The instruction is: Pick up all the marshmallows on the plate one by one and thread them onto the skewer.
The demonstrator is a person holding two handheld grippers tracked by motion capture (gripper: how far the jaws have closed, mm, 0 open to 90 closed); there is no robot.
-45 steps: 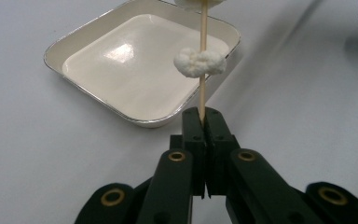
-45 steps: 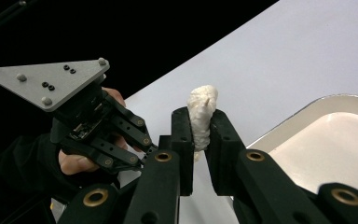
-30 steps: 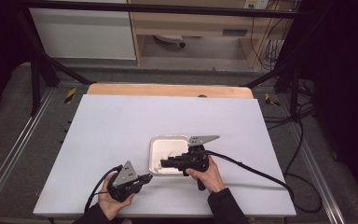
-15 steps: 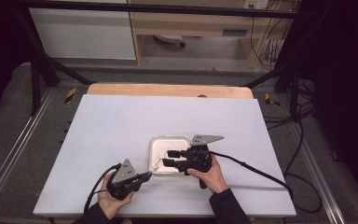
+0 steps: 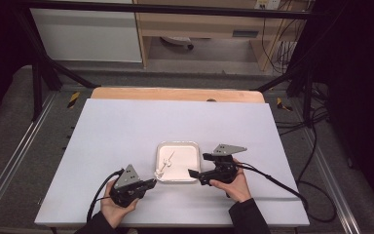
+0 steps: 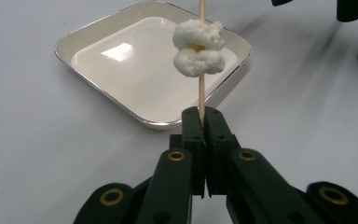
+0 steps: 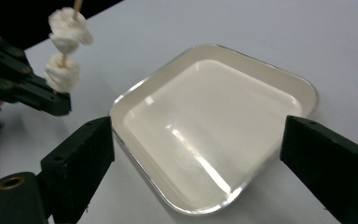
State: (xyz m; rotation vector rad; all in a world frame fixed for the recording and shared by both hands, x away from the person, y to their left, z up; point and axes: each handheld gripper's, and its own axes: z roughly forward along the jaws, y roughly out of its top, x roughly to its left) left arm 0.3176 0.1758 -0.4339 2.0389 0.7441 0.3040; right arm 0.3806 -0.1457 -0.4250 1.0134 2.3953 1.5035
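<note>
While the left gripper clamps its fingers shut on the bottom end of a thin wooden skewer, the stick stands straight up the left gripper view, its long axis in line with the fingers and running out past the top edge. In the high view the skewer slants up and to the right from the left gripper, its far end over the white tray. 2 white puffy pieces are threaded on it, stacked touching each other, partway up the stick and clear of the fingers. In the right gripper view the same 2 pieces sit at the upper left, beside the tray's near corner.

The tray is square with rounded corners and a shiny rim, and it lies flat on the pale tabletop. The right gripper sits at the tray's right edge; its fingers have just been opening and stand wide apart with nothing between them but the tray beyond.
</note>
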